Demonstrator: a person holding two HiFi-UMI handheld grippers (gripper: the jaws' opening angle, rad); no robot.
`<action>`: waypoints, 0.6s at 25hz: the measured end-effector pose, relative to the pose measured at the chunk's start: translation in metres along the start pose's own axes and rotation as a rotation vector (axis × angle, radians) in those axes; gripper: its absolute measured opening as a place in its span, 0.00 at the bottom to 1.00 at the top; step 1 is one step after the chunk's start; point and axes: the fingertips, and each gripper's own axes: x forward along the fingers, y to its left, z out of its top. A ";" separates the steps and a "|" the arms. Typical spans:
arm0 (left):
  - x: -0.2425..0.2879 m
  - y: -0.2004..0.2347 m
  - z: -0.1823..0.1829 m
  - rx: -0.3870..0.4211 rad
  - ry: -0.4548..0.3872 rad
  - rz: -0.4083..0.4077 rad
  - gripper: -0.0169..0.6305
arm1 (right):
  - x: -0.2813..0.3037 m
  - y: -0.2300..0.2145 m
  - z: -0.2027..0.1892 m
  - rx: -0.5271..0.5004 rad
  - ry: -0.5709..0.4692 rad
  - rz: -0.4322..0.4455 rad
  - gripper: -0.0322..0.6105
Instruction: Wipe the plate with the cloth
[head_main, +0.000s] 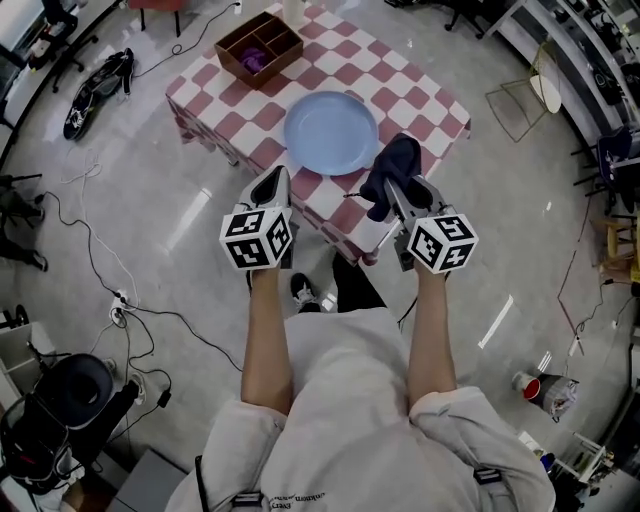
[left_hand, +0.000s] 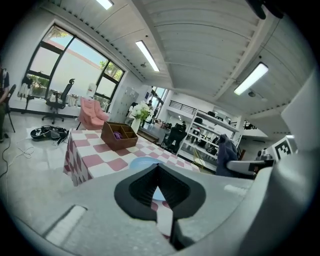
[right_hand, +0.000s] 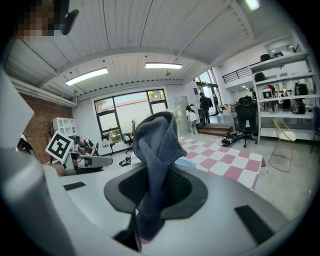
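Note:
A light blue plate (head_main: 331, 132) lies on the near part of a small table with a red and white checked cover (head_main: 425, 103). My right gripper (head_main: 396, 187) hovers over the table's near right edge, shut on a dark blue cloth (head_main: 394, 162) that stands up bunched from its jaws. From the right gripper view the cloth (right_hand: 155, 149) fills the middle, and a sliver of the plate (right_hand: 186, 163) shows behind it. My left gripper (head_main: 272, 180) is shut with nothing in it, just off the table's near left edge. The left gripper view has the plate (left_hand: 144, 162) ahead.
A brown wooden box with compartments (head_main: 259, 47) sits at the table's far left, a white vase (head_main: 293, 10) behind it. Cables (head_main: 110, 270) trail over the floor at left. A black chair (head_main: 60, 400) stands near left. Shelving (head_main: 590, 40) lines the right.

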 end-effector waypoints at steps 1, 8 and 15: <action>0.005 0.000 -0.001 -0.004 0.012 -0.005 0.04 | 0.005 -0.002 0.003 0.000 -0.002 0.002 0.19; 0.047 0.021 -0.008 -0.062 0.076 0.041 0.04 | 0.056 -0.022 0.022 0.040 0.007 0.077 0.19; 0.094 0.051 -0.038 -0.271 0.159 0.102 0.04 | 0.126 -0.049 0.031 0.048 0.104 0.206 0.19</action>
